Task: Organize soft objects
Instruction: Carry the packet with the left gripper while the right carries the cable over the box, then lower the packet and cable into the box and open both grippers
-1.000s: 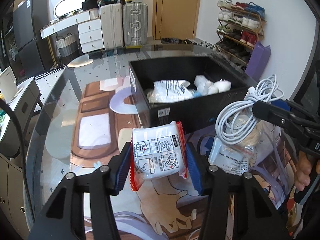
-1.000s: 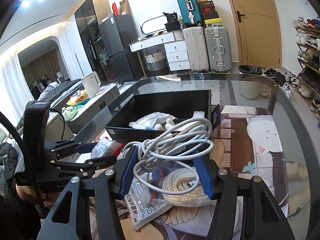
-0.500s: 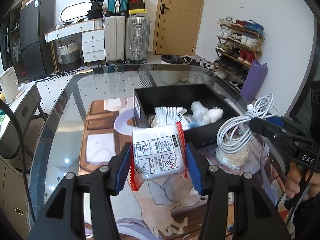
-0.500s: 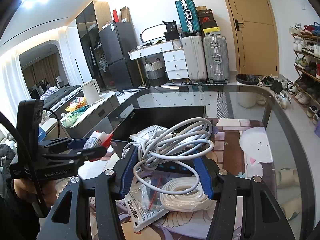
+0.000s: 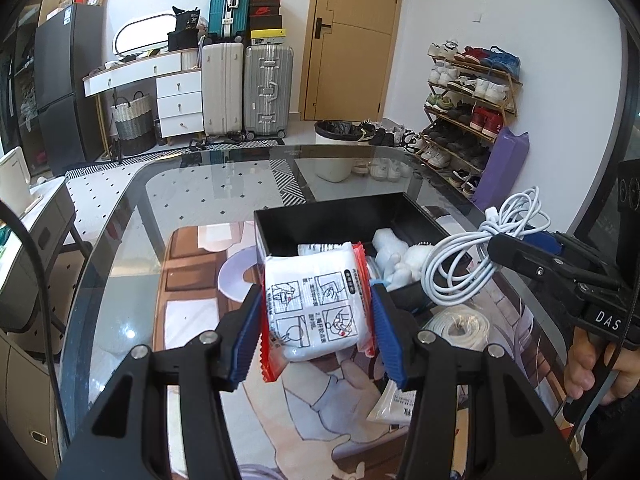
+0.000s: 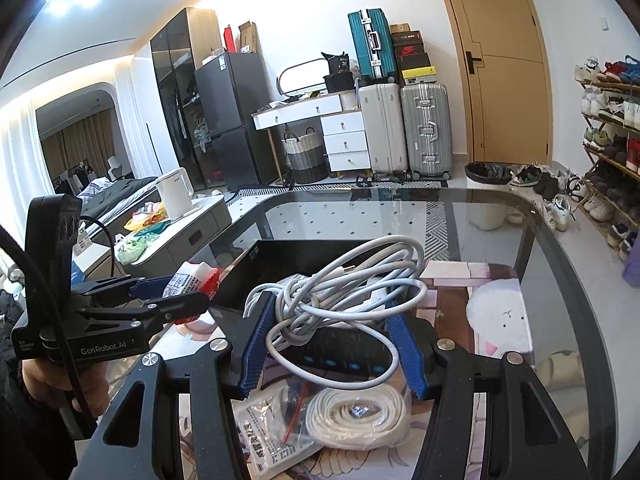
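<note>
My left gripper (image 5: pixel 316 320) is shut on a white packet with red edges (image 5: pixel 316 300), held above the table in front of the black box (image 5: pixel 320 216). It also shows in the right wrist view (image 6: pixel 192 280). My right gripper (image 6: pixel 332 340) is shut on a coiled white cable (image 6: pixel 340 288), held near the box's near right corner; the cable also shows in the left wrist view (image 5: pixel 480 256). The black box (image 6: pixel 304 252) holds white packets and soft white items (image 5: pixel 396 256).
On the glass table (image 5: pixel 192 200) below the right gripper lie a bagged white coil (image 6: pixel 356 416) and a flat printed packet (image 6: pixel 268 436). A cartoon mat (image 5: pixel 192 320) lies under the glass. Suitcases, a shoe rack and a door stand behind.
Both grippers have risen with their loads, so the box and table look lower and farther. The packet and cable stay gripped.
</note>
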The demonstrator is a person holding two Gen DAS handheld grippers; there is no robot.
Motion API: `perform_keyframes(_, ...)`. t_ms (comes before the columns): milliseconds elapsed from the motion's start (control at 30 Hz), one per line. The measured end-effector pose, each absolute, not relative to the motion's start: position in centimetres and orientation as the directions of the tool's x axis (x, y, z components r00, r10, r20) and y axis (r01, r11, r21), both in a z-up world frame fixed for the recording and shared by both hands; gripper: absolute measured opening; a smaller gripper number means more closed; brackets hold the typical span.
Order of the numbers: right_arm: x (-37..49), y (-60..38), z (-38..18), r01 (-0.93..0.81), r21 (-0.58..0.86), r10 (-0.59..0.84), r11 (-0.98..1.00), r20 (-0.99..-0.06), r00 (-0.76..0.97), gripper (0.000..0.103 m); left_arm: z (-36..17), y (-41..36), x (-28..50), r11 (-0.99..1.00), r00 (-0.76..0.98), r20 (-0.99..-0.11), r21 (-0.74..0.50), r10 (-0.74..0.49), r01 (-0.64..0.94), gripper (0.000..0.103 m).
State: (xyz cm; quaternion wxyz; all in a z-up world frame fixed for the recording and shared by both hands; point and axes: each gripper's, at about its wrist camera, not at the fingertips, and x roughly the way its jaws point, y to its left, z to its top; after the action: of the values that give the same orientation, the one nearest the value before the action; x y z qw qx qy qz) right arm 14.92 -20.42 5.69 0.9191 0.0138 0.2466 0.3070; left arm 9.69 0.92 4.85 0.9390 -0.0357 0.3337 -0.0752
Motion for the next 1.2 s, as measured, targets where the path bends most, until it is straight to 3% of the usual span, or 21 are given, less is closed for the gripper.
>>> perform_keyframes(800, 19.5, -21.0, 8.6, -0.54, 0.106, 0.532, 0.835, -0.406, 0.743, 0.057, 6.1, -0.2, 12.5, 0.982, 0.78, -0.598, -0.096, -0.186, 0.16, 0.052)
perform_keyframes(1200, 21.3, -19.7, 7.7, -0.555, 0.098, 0.538, 0.826, -0.432, 0.724, 0.057, 5.4, -0.2, 13.9, 0.987, 0.774, -0.614, -0.065, -0.156, 0.147, 0.052)
